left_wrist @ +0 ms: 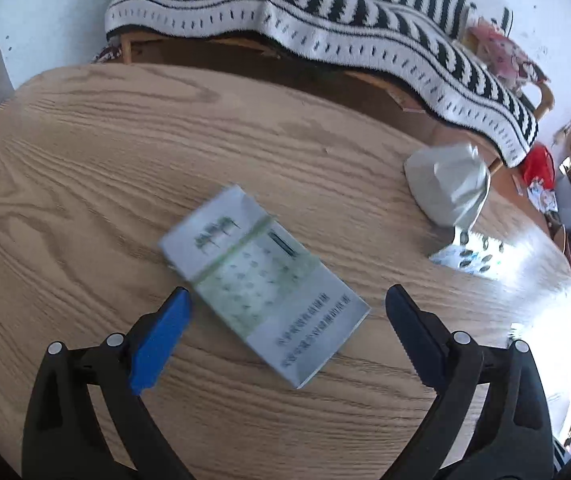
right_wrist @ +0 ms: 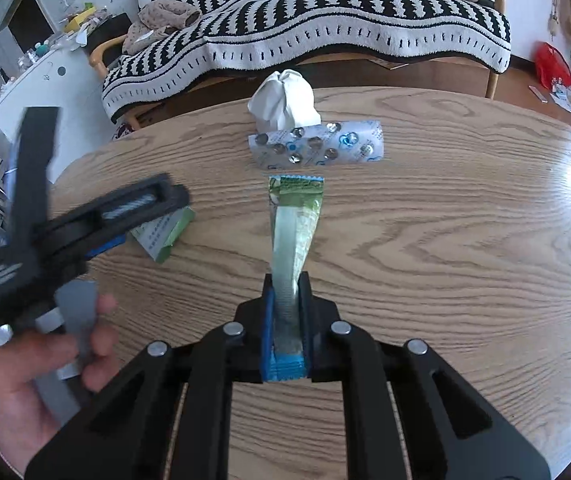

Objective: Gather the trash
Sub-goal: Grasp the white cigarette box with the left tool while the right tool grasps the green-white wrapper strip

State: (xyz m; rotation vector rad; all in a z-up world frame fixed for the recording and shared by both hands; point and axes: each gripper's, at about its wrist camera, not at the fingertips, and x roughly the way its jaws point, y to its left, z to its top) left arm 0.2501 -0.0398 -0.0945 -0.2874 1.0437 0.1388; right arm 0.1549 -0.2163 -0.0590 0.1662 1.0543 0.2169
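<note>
green-banded and flat on the oak table [left_wrist: 85, 168], the small carton [left_wrist: 261, 276] lies between our left gripper [left_wrist: 287, 304]'s wide-open, empty fingers, its long axis running near-right to far-left; our right gripper [right_wrist: 287, 292] is clamped on a green wrapper [right_wrist: 295, 216].

Daylight is pouring in from the right — glare is washing out the table [left_wrist: 533, 280] edge in the left view and shining off the wood [right_wrist: 565, 184] in the right view. Motion blur is smearing the box [left_wrist: 261, 300] and the left gripper [right_wrist: 85, 236]. Fisheye bending is curving the sofa [right_wrist: 325, 32] — black vignette is ringing both frames.
</note>
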